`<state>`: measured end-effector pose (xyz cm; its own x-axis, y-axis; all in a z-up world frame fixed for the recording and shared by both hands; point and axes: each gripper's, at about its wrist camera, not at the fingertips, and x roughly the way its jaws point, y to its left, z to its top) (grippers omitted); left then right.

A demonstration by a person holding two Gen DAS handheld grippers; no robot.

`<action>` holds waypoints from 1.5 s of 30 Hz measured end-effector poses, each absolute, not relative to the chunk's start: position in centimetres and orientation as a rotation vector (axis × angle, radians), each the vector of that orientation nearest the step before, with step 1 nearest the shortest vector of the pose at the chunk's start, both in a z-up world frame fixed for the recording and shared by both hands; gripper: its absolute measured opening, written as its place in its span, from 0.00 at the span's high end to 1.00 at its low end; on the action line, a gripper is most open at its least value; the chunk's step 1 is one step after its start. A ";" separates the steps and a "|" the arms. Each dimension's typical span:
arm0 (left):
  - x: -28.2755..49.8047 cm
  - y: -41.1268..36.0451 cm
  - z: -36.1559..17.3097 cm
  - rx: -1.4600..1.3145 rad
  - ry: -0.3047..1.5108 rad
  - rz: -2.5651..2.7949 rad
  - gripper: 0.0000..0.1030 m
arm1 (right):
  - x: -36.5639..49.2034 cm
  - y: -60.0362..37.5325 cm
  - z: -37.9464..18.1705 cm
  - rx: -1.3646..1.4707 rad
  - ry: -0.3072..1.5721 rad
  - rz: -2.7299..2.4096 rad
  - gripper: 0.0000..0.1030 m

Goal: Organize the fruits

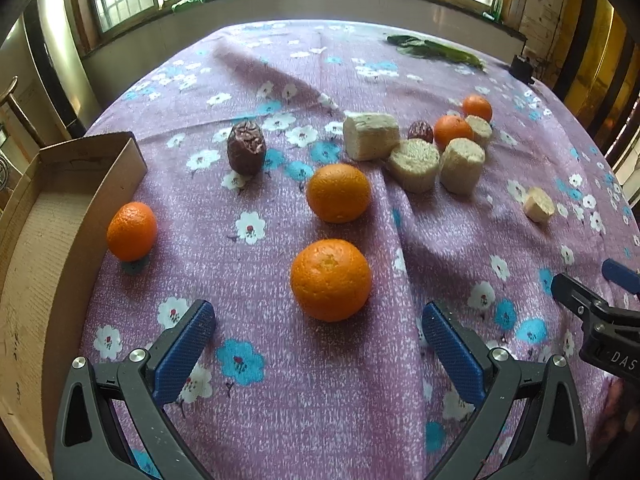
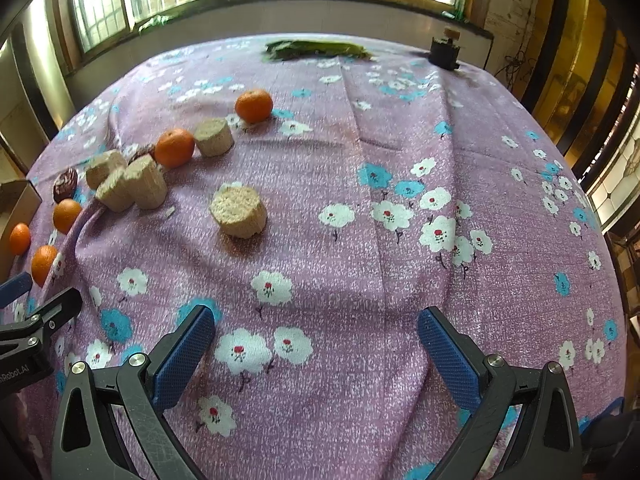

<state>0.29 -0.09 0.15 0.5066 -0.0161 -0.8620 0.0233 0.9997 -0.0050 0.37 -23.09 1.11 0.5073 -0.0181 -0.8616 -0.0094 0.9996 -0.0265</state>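
In the left wrist view my left gripper (image 1: 318, 320) is open and empty, with an orange (image 1: 330, 279) just ahead between its fingers. More oranges lie beyond (image 1: 338, 193) and at the left (image 1: 131, 231) beside an open cardboard box (image 1: 48, 216). A dark red date (image 1: 246, 147) stands further back. Two small oranges (image 1: 452, 130) and a second date (image 1: 420, 131) sit among beige cylindrical chunks (image 1: 414, 164). My right gripper (image 2: 316, 322) is open and empty over bare cloth; a beige chunk (image 2: 239, 211) lies ahead to its left.
A purple flowered cloth (image 2: 380, 152) covers the table. Green leafy vegetables (image 2: 316, 49) and a small dark device (image 2: 444, 53) lie at the far edge under the windows. The right gripper shows at the right edge of the left wrist view (image 1: 600, 312).
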 end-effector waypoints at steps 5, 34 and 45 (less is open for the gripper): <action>-1.1 0.9 3.1 -0.003 0.979 -0.013 0.00 | 0.5 -22.0 4.7 -0.014 0.969 0.074 0.01; -2.1 4.5 10.3 -0.055 0.877 0.052 0.00 | 0.5 -15.7 11.1 -0.025 0.883 0.241 0.00; -2.1 4.4 10.0 -0.038 0.887 0.059 0.00 | 0.6 -15.7 10.8 -0.023 0.893 0.234 0.00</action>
